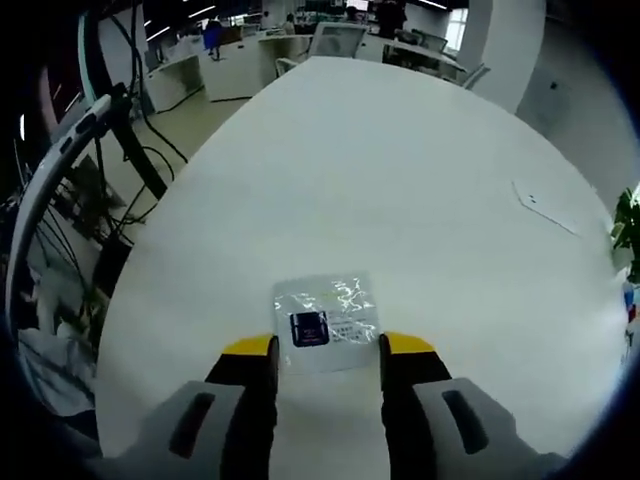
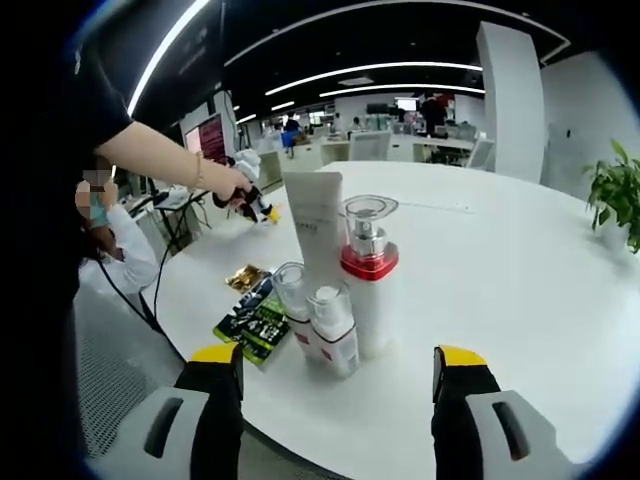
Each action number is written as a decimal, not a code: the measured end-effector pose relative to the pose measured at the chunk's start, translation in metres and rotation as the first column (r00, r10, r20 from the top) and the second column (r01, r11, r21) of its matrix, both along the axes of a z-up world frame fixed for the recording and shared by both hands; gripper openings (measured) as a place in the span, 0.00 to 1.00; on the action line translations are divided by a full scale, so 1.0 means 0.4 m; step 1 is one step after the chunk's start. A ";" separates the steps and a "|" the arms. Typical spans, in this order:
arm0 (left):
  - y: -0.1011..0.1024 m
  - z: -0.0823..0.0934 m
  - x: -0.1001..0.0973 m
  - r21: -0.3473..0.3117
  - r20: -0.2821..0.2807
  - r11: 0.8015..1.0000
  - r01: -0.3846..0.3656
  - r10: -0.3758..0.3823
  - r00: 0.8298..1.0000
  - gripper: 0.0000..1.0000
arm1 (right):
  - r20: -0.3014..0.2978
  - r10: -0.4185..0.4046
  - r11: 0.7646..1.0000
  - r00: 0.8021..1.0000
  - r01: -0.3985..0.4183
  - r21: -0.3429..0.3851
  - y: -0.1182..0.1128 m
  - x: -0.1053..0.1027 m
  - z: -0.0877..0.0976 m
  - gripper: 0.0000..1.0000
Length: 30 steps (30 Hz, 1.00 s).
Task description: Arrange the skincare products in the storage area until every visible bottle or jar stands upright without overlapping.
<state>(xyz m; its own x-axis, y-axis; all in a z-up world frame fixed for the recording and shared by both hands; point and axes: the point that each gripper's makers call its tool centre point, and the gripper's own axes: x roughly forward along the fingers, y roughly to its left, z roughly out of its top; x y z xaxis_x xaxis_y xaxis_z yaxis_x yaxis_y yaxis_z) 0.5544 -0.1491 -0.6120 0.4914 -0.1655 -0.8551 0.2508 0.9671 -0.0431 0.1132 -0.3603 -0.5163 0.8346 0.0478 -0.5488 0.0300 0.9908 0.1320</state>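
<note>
- Leftmost, in the left gripper view, the left gripper (image 1: 328, 345) hangs low over the white table (image 1: 400, 180) with its jaws open and holding nothing; a clear sachet (image 1: 327, 322) with a dark square label lies flat between the yellow tips, touching neither as far as I can tell.
- That sachet looks thin, light and floppy, its film glossy and likely slippery; I judge it cannot stand by itself, and pinching one edge would suit it better than squeezing the middle.
- Across in the right gripper view, flat packets lie near the table's edge: a gold sachet (image 2: 244, 276) and, just beside it, dark green packets (image 2: 255, 322), which seem to overlap one another.
- Next comes a close cluster of upright products: a small clear bottle (image 2: 291, 290), a squat bottle with a red-banded label (image 2: 334, 330), a tall white tube (image 2: 318, 225) behind them, and a white pump bottle with a red collar and clear cap (image 2: 369, 275).
- These look stiff and smooth; the pump bottle appears tallest-heavy and tippable, so a hold low on its body seems safest, while the tube would give under pressure.
- Farthest along, the right gripper (image 2: 340, 372) faces this cluster with jaws wide open, empty, its tips standing either side of the group and short of it.
- Behind, at the far left, a person's hand (image 2: 232, 185) holds a gripper over the table.
</note>
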 end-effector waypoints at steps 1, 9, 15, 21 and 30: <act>-0.001 0.001 -0.003 -0.003 -0.001 1.000 0.001 -0.001 1.000 0.37 | 0.000 -0.001 1.000 1.000 0.001 0.000 0.000 0.000 0.000 0.80; -0.010 0.024 -0.019 -0.015 0.005 1.000 0.022 -0.022 1.000 0.37 | 0.007 0.003 1.000 1.000 -0.003 0.000 0.003 0.002 0.004 0.80; -0.012 0.043 -0.030 -0.027 0.013 0.999 0.038 -0.037 0.999 0.37 | 0.018 0.007 1.000 1.000 -0.007 -0.009 0.003 0.003 0.009 0.80; -0.002 0.046 -0.041 -0.031 0.018 0.998 0.052 -0.052 0.998 0.37 | 0.030 0.009 1.000 1.000 -0.008 -0.015 0.006 0.005 0.017 0.80; 0.010 0.069 -0.087 -0.049 0.019 0.996 0.071 -0.070 0.997 0.37 | 0.048 0.021 0.999 0.999 -0.020 -0.026 0.010 0.007 0.022 0.80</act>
